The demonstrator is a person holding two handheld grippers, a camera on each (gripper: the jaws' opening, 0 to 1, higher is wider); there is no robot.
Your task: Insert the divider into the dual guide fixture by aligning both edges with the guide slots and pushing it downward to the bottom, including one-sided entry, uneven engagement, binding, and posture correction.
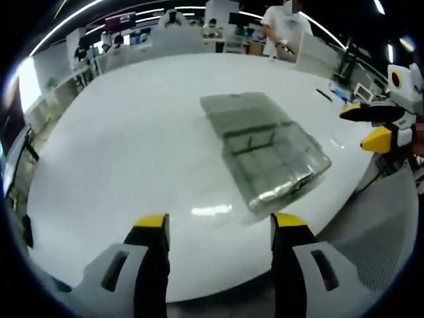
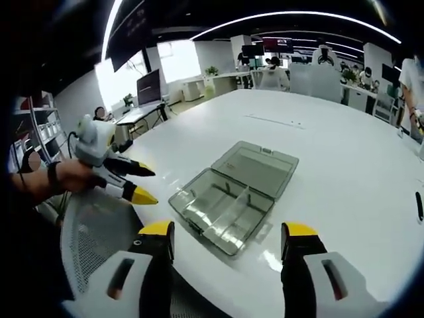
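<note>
Left gripper [image 1: 218, 224], grey body with black jaws tipped yellow, is hovering over the near edge of the glossy white round table [image 1: 119, 146], jaws spread wide with nothing between them. Right gripper [image 2: 230, 233], same build, is likewise hanging above the table edge in its own view, jaws wide apart and gripping nothing; it is also showing at the right edge of the left gripper view. In the right gripper view the left gripper is entering from the left, held by a person's hand [image 2: 63, 175], over a grey mesh chair back [image 2: 93, 232]. Beyond the jaws, the translucent smoky-grey plastic compartment box [image 2: 222, 209] is lying open on the table, its flat hinged lid [image 2: 257, 167] folded back flat behind the tray. A thin translucent plastic divider [image 2: 228, 207] is standing inside the tray, running across it and splitting it into compartments; seating depth in the guide slots cannot be read. No legible writing or brand on the box or grippers. Farther off, a dark pen-like item [image 2: 419, 207] is lying on the table. In the background, a person in a white shirt [image 1: 286, 26] is standing by office desks with monitors [image 2: 149, 86].
</note>
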